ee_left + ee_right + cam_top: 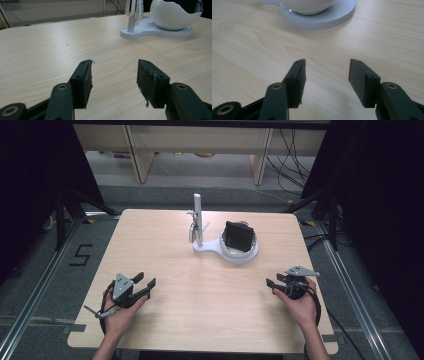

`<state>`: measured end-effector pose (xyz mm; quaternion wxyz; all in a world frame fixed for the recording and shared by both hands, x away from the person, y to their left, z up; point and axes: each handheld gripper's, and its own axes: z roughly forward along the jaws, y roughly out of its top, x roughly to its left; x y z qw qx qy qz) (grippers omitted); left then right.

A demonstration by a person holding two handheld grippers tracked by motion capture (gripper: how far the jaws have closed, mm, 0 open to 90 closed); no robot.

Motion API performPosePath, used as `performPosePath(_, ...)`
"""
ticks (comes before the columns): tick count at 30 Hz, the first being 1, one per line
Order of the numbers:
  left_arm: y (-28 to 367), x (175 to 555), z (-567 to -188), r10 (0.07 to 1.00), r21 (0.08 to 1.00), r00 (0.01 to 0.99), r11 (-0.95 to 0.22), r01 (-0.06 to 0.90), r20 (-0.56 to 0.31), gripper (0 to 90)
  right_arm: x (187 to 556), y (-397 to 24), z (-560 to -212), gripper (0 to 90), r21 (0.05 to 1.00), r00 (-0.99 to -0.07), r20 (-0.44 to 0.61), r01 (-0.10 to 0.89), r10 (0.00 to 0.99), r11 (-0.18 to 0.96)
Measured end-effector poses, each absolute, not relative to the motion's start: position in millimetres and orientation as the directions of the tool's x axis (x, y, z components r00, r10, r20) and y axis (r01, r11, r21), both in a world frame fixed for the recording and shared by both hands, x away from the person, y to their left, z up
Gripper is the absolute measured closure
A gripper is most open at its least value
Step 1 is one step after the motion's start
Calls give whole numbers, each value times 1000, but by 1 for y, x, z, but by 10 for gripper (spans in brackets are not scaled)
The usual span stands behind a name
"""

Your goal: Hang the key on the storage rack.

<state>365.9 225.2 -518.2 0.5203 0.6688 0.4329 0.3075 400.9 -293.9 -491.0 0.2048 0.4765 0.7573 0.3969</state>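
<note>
A white stand (212,251) sits at the table's far middle, with an upright post (197,210) and a round bowl (248,254) on one base. A dark flat object (238,236) leans inside the bowl, and a small bunch of metal pieces (192,231) hangs from the post. My left gripper (145,280) rests low at the front left, open and empty, pointing toward the stand (150,31) and its bowl (172,17). My right gripper (274,280) is at the front right, open and empty. Its jaws (327,72) aim at the stand's base (324,20).
The wooden table (200,315) ends close behind both hands and at each side. The floor to the left bears a taped figure (80,255). Furniture legs (140,155) and cables (295,160) lie beyond the far edge.
</note>
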Motion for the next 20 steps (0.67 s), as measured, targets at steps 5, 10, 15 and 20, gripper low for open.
performPosePath(5, 225, 362, -522, 902, 963, 431, -93, 254, -27, 445, 402, -294, -493, 488, 799, -466, 74, 557, 882, 227)
performPosePath(10, 225, 362, -523, 902, 966, 430, -86, 244, -29, 440, 402, -294, -493, 487, 803, -469, 64, 549, 881, 234)
performPosePath(15, 225, 362, -523, 904, 965, 425, -72, 251, -43, 435, 401, -293, -493, 487, 792, -470, 80, 565, 879, 231)
performPosePath(20, 225, 363, -523, 903, 963, 427, -77, 258, -42, 434, 401, -293, -493, 487, 789, -478, 75, 565, 875, 241)
